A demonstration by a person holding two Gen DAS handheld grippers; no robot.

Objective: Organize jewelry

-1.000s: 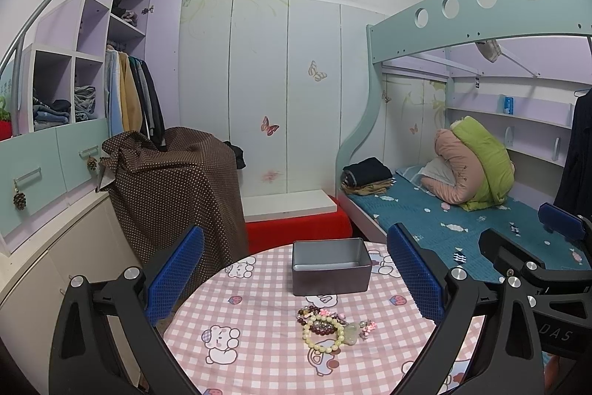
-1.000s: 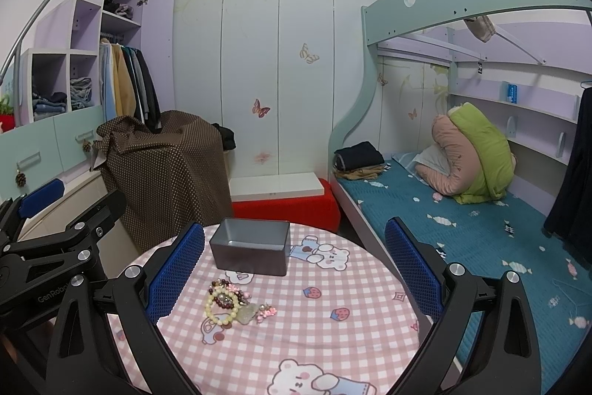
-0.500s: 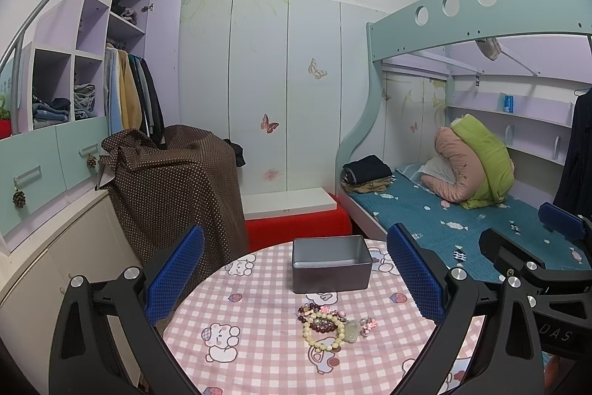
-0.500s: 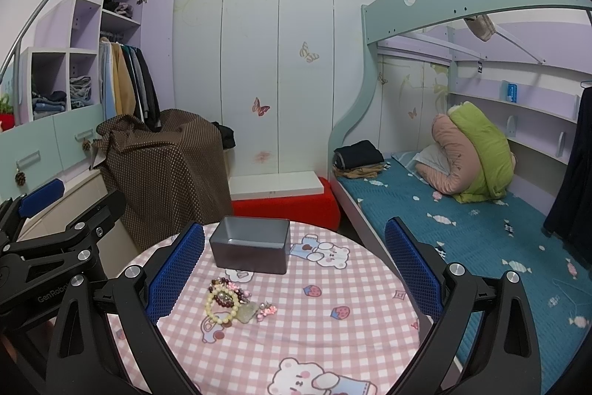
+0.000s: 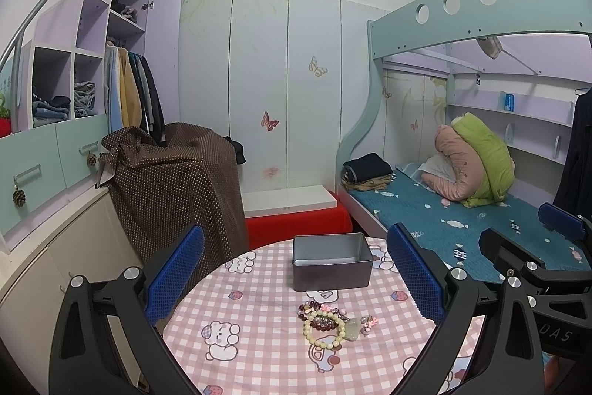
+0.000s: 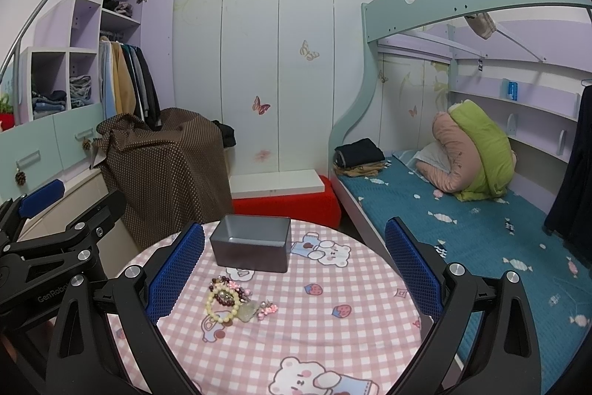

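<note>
A small pile of jewelry (image 5: 330, 322) lies on the round table with a pink checked cloth (image 5: 255, 350): a cream bead bracelet, a dark red bead bracelet, pink pieces and a pale green pendant. Behind it stands an open grey metal tin (image 5: 331, 260), which looks bare inside. My left gripper (image 5: 294, 278) is open above the near edge, the pile lying ahead between its blue pads. In the right wrist view the jewelry (image 6: 232, 298) lies left of centre, near the left pad, with the tin (image 6: 252, 242) beyond it. My right gripper (image 6: 294, 274) is open and holds nothing.
A brown dotted cloth (image 5: 174, 187) covers furniture left of the table. A red box with a white board (image 5: 296, 221) sits behind it. A bunk bed (image 5: 462, 210) with bedding fills the right. Shelves and hanging clothes (image 5: 125, 91) line the left wall.
Both views have shifted very slightly; the jewelry and the tin stay where they were and both grippers remain open.
</note>
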